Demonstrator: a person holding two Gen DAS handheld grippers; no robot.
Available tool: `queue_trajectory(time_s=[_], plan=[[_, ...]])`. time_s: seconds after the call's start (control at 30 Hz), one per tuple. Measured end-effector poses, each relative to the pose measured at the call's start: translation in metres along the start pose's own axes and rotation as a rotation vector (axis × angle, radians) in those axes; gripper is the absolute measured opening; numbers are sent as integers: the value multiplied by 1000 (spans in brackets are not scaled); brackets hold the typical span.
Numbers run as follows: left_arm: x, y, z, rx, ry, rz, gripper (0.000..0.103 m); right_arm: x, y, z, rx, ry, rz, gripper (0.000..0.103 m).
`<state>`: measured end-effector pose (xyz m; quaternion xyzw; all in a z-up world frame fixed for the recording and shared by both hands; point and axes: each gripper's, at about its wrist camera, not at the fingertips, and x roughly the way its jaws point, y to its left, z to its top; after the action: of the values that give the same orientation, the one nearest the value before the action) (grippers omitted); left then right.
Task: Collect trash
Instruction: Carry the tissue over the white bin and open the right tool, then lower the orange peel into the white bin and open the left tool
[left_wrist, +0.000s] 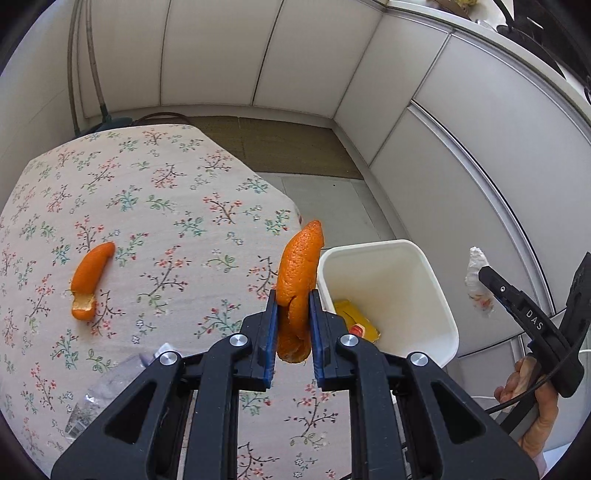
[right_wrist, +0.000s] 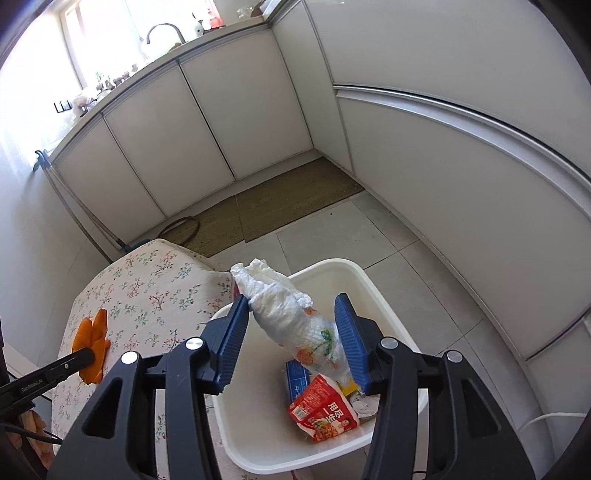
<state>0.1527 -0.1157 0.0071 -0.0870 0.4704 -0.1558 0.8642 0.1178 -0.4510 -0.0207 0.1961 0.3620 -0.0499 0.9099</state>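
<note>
Past the table edge (left_wrist: 295, 218), left gripper (left_wrist: 293, 314) pinches orange peel (left_wrist: 297, 273); right gripper (right_wrist: 291, 325), spread, cradles tissue (right_wrist: 288, 310) above bin (right_wrist: 384, 295).

Floral-clothed table (left_wrist: 166, 206) with an orange peel (left_wrist: 90, 280) and clear plastic bottle (left_wrist: 99, 395); white bin (right_wrist: 373, 291) on tiled floor (right_wrist: 388, 236).

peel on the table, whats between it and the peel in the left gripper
Only bare floral tablecloth. In the left wrist view nothing lies between the loose peel and the held peel pinched in the left gripper.
</note>
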Motion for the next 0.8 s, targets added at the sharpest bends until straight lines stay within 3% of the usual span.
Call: queue_trajectory(time_s=[0.33,0.8], plan=[[23,-54,-1,73,31,-35,15,-9,-39,-9,57,-11,-39,64],[72,-143,5,166,92,-118,16,-21,-98,-33,105,13,-132,65]])
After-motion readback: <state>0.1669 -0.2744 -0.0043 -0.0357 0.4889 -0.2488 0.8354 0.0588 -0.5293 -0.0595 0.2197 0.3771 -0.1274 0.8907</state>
